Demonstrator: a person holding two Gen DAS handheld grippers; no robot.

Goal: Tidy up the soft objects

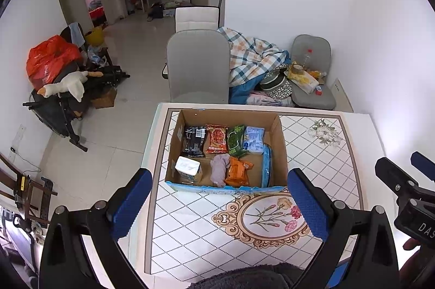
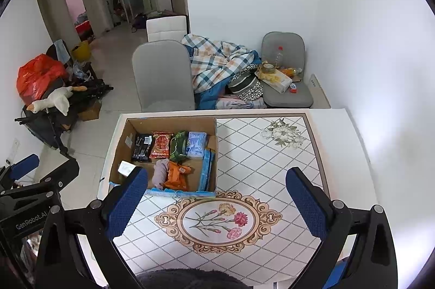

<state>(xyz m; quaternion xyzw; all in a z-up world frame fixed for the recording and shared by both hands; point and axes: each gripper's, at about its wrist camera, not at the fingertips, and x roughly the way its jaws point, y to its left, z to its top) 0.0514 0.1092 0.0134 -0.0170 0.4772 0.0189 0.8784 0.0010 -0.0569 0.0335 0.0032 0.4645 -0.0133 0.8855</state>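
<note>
Left gripper jaws wide, empty, above table. Cardboard box ahead holds snack packets, tissue pack, grey cloth.

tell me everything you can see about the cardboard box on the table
The cardboard box is open-topped, plain brown inside, with a blue-and-white printed outside along its near wall. It sits flat on the patterned table, toward the far left corner. Packets stand in a back row: black, red, green, pale blue. In front lie a white carton, a greyish-purple cloth and an orange packet; a blue packet stands along the right wall. Neither gripper touches it.
</note>
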